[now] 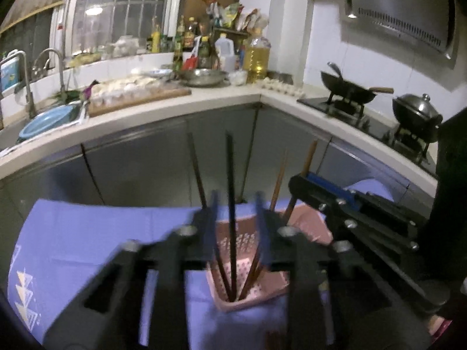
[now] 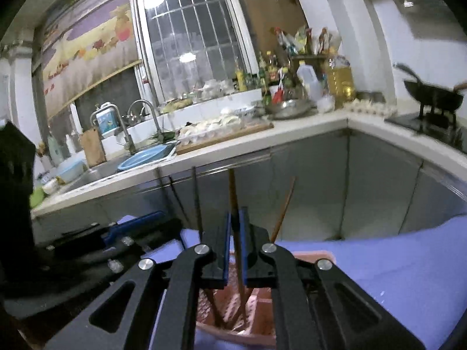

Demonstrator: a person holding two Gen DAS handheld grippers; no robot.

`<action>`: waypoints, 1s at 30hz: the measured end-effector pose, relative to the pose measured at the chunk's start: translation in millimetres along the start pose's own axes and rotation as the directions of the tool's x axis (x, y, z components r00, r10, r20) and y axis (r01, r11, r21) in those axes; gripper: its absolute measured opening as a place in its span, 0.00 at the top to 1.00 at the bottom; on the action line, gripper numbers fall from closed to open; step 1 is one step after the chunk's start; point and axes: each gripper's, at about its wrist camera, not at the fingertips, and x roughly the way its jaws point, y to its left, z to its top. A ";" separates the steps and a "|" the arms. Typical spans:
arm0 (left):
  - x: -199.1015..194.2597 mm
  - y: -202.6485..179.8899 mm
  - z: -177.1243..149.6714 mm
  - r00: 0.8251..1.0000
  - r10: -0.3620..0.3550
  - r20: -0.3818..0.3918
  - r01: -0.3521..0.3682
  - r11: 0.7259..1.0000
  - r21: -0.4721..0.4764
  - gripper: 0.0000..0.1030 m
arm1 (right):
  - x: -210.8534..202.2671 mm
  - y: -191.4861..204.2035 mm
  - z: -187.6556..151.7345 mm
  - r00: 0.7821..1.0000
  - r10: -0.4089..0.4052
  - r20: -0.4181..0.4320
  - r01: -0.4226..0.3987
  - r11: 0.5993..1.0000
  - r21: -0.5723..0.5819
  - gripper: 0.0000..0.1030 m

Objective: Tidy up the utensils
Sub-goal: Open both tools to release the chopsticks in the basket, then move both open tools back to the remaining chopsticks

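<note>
- The brown chopstick [image 2: 237,250] is standing almost upright between the right gripper [image 2: 237,215]'s fingers, which are pinching it partway up, its lower end reaching down into the pink perforated holder [image 2: 262,315] below them.
- If that pinch is loosening too soon or off-line, I judge the stick is likely tipping sideways and knocking the others.
- The black chopstick [image 1: 230,204] is rising between the left gripper [image 1: 235,201]'s fingers, which are standing spread with a gap on each side of it, so nothing is steadying it; a nudge could be tilting it out over the rim.
- Other chopsticks [image 1: 280,180] are leaning beyond and to the right of the left fingers, easy to snag.
- The holder [image 1: 254,294] is sitting under both sets of fingers on a purple cloth [image 1: 87,233]; being light plastic by its look, it could be sliding or toppling if either stick is pushed down at an angle.
- The two grippers are working close together, so they risk bumping.
</note>
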 end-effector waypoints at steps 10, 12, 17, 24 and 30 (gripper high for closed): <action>-64.8 2.1 -33.6 0.994 0.077 0.083 -0.077 0.997 0.003 0.50 | -74.3 9.7 -8.4 0.993 0.030 0.114 -0.036 0.998 0.045 0.47; -79.5 2.4 -47.5 0.993 0.086 0.085 -0.087 0.996 0.004 0.50 | -88.9 9.8 -13.0 0.991 0.040 0.129 -0.048 0.997 0.058 0.47; -94.5 1.7 -93.5 0.995 0.096 0.012 -0.096 0.995 0.012 0.50 | -125.0 1.8 -54.7 0.993 0.049 0.108 -0.062 0.992 0.114 0.47; -80.2 1.3 -188.7 0.970 0.057 -0.238 -0.061 0.998 -0.010 0.50 | -130.1 -11.9 -160.3 0.986 -0.001 -0.170 0.031 0.985 0.171 0.77; -81.0 -9.8 -230.8 0.949 0.071 -0.307 -0.068 0.997 0.021 0.50 | -135.5 1.6 -224.6 0.948 0.005 -0.319 0.051 0.984 0.168 0.80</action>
